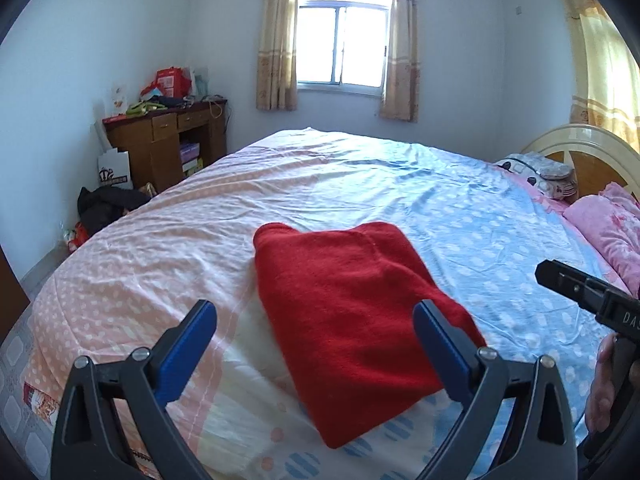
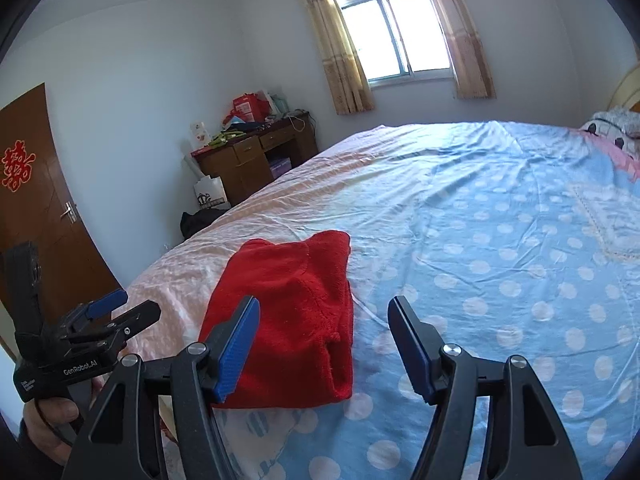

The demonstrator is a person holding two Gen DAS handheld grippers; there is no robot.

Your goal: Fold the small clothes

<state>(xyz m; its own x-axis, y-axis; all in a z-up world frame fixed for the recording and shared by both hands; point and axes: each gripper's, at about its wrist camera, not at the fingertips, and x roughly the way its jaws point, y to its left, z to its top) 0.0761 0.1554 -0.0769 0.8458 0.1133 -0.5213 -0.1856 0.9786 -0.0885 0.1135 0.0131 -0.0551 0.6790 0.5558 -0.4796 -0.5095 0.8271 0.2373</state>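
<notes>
Scanning from the left, we list what we see.
Desk: a wooden desk [image 1: 168,140] stands in the far left corner, its top piled with clutter, with a white paper bag [image 1: 115,169] against its side.
Left gripper: our left gripper [image 1: 316,344] hangs above the bed with its blue-padded fingers spread wide, gripping nothing.
Garment: the red fleece garment [image 1: 352,320] lies folded in a compact rectangle on the bedspread [image 1: 400,184], where its pink half meets the blue one.
Right gripper: our right gripper [image 2: 326,344] also has its fingers parted and bare, just to the right of the garment.
Pillows: pink pillows [image 1: 608,224] sit by the headboard at far right.
</notes>
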